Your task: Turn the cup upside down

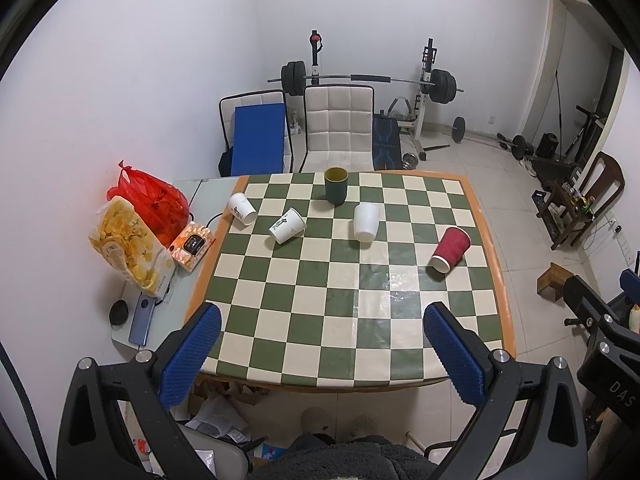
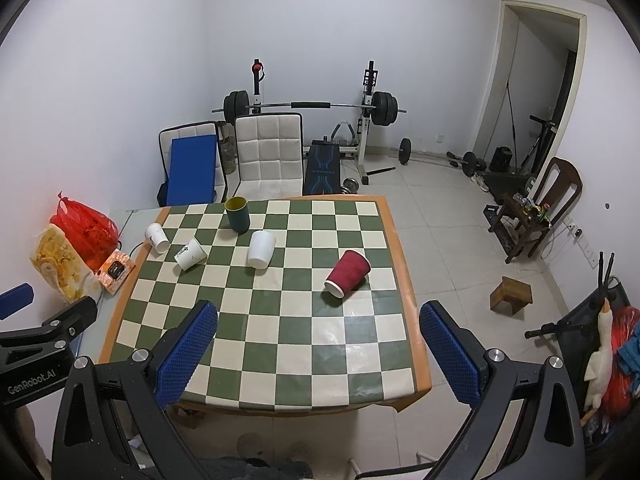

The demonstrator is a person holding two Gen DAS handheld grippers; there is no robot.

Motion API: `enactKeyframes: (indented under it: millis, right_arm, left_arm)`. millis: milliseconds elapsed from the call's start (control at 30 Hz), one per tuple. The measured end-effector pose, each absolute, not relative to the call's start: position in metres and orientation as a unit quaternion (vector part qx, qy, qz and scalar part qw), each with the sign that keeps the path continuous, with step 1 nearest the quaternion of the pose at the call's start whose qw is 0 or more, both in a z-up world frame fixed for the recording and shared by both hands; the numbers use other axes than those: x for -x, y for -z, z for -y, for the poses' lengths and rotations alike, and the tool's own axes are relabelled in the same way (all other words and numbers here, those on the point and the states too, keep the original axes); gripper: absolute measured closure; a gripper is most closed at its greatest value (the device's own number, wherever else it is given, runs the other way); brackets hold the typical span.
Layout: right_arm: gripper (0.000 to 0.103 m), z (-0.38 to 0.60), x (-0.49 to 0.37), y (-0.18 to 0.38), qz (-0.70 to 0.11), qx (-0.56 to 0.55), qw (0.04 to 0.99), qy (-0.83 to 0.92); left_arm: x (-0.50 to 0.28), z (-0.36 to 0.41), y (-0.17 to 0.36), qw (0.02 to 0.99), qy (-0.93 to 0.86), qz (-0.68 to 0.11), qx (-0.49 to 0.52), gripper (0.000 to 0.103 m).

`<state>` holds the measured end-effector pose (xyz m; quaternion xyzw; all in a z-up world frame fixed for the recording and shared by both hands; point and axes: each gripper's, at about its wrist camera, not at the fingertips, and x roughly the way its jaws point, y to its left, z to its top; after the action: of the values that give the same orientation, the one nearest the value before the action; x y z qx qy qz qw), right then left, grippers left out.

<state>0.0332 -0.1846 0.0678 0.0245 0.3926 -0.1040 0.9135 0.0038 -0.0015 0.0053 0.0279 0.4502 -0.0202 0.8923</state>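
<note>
A dark green cup stands upright, mouth up, at the far side of the checkered table. A plain white cup, two printed white paper cups and a red ribbed cup are tilted or lying on the table. My left gripper is open and empty above the near table edge. My right gripper is open and empty, also well short of the cups.
A red bag, a snack bag, a small orange box and a phone lie left of the table. Two chairs and a barbell rack stand behind it. A wooden chair and small stool are at right.
</note>
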Motion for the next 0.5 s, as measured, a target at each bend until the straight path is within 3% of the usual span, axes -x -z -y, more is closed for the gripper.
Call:
enactKeyframes:
  millis: [500]
  right_arm:
    - [0.001,0.187,-0.034,-0.068,-0.389,-0.026,0.915,0.105]
  left_arm:
    - [-0.008,0.000,-0.015,0.894,0.021,-0.446,-0.028,0.000]
